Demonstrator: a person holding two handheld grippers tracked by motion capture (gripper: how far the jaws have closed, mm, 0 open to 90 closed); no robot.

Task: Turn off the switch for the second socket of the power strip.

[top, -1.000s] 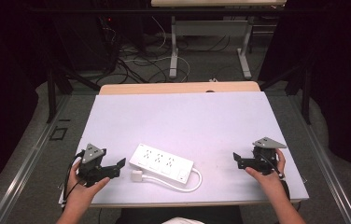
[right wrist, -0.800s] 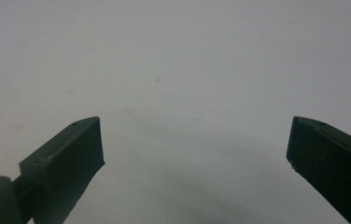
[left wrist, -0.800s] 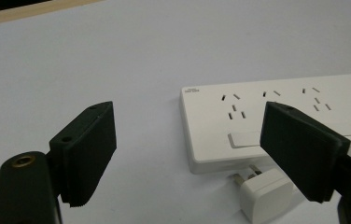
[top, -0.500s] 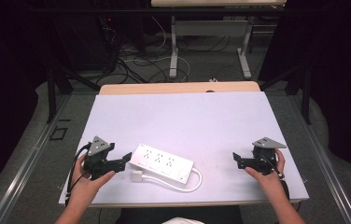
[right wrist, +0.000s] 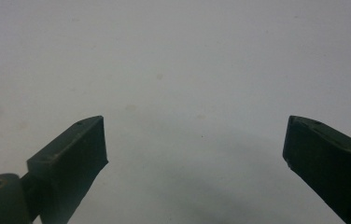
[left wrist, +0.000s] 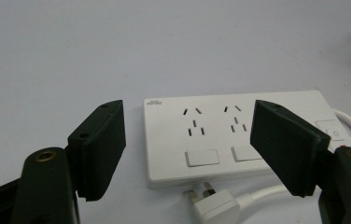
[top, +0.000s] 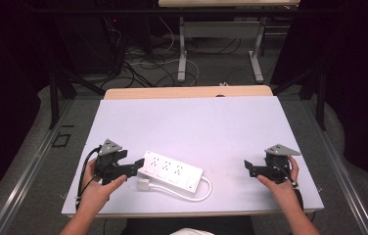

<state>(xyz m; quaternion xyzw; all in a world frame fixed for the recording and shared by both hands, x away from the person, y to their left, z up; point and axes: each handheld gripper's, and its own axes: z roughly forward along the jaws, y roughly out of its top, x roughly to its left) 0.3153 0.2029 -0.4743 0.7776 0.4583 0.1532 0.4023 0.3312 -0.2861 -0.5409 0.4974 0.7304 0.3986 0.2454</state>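
My left gripper (top: 134, 165) hangs with its jaws spread wide at the near-left end of the flat white plastic power strip (top: 172, 171), which lies slantwise on the pale grey table (top: 196, 122), toward the edge nearest me. In the left gripper view the power strip (left wrist: 239, 135) sits just ahead of the parted jaws, the right-hand one overlapping its sockets and rocker switches. The white three-pin plug (left wrist: 211, 205) lies against the strip's near side, its short looped white cord (top: 202, 193) curling round from the strip's far-right end.

My right gripper (top: 248, 168), jaws likewise wide apart and empty, waits well to the right of the strip over bare tabletop.

The risks, as I judge them: the strip is broad and low, so if I close across its width the pads may ride up the smooth casing and skid it along the table. Coming in too low beside the strip could snag the plug or pin the cord, dragging both. A one-ended grip might let the strip's free end swing and tug the loop.
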